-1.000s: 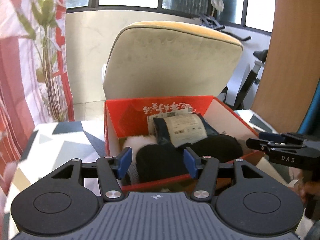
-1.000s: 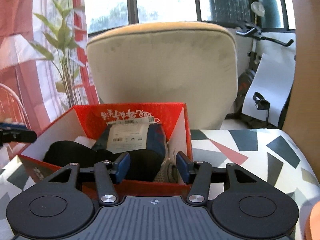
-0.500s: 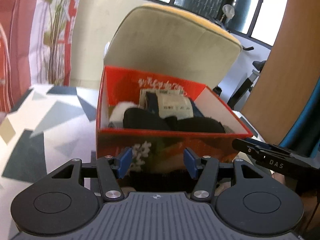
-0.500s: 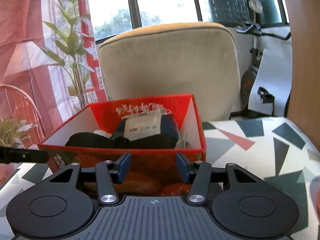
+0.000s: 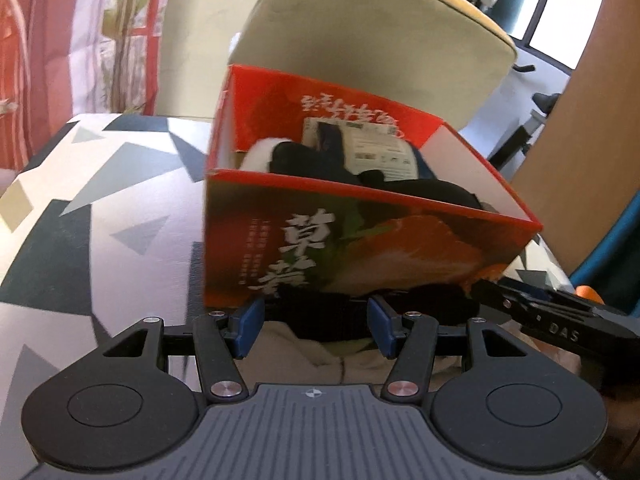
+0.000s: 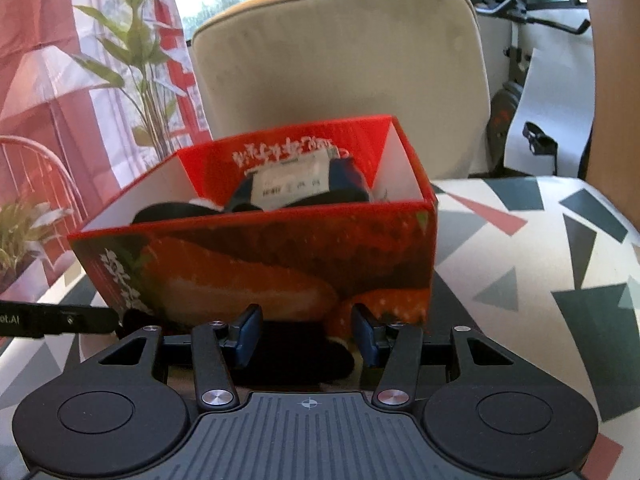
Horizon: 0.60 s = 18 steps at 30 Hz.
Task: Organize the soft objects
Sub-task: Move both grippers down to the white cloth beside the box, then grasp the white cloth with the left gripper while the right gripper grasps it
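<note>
A red printed cardboard box (image 5: 360,240) (image 6: 260,264) stands on the patterned table and holds soft things: black fabric (image 5: 420,190), a white soft piece (image 5: 256,152) and a dark blue bundle with a white label (image 5: 376,152) (image 6: 296,184). A black soft item (image 5: 320,320) (image 6: 288,354) and a beige cloth (image 5: 288,356) lie on the table just in front of the box. My left gripper (image 5: 314,322) is open, low over the black item. My right gripper (image 6: 306,334) is open, low at the same item. Each gripper's side shows in the other's view.
A beige chair back (image 5: 360,32) (image 6: 340,72) stands right behind the box. The table (image 5: 100,200) (image 6: 540,260) has a triangle pattern. A plant (image 6: 136,64) and red curtain are at the left, an exercise bike (image 6: 532,20) at the right.
Both grippers have dropped and pulled back from above the box to table level in front of it. The black item and beige cloth have come into view between the fingers.
</note>
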{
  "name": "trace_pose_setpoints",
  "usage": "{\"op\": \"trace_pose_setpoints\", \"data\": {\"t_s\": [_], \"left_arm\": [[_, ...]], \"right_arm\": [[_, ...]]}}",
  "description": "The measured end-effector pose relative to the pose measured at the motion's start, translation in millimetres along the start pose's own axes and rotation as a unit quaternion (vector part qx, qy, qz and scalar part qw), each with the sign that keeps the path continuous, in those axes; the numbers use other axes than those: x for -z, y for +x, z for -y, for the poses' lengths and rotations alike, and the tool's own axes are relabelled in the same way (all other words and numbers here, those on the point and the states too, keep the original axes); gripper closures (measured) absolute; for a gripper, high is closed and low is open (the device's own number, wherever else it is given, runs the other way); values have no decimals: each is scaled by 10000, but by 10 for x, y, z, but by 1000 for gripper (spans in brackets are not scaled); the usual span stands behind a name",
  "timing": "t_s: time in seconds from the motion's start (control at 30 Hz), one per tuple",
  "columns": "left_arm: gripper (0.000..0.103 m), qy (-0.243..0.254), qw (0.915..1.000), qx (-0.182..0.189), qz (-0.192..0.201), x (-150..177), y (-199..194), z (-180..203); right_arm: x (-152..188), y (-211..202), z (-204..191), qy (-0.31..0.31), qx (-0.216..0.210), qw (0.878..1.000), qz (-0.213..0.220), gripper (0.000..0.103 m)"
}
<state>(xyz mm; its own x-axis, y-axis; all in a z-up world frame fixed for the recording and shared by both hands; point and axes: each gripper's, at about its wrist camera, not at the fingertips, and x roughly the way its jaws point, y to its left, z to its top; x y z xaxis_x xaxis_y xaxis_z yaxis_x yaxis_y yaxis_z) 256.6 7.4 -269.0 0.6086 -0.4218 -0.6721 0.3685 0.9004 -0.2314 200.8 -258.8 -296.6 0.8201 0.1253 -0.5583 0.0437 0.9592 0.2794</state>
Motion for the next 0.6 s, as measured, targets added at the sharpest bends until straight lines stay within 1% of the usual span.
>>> {"op": "trace_pose_setpoints", "data": {"t_s": [0.07,0.17,0.33,0.43,0.6], "left_arm": [[44,-65,9999,-89,-30,14,-8,-61],[44,-178,9995,-238,-60,39,-23,-161],[44,-488,9977,-441,-159,109,-43,-343],[44,-590,9969,-481,-195,119,-24,-397],[44,-522,9977,-352,-255,135,19,-370]], "right_arm": [[30,-6,25,14,40,10000,-87,57],[69,-37,91,97,55,9997,-207,62],[162,-82,238,278,257,9986,-366,62],[210,-93,305,350,338,9980,-413,62],[253,-105,356,455,356,9973,-452,62]]}}
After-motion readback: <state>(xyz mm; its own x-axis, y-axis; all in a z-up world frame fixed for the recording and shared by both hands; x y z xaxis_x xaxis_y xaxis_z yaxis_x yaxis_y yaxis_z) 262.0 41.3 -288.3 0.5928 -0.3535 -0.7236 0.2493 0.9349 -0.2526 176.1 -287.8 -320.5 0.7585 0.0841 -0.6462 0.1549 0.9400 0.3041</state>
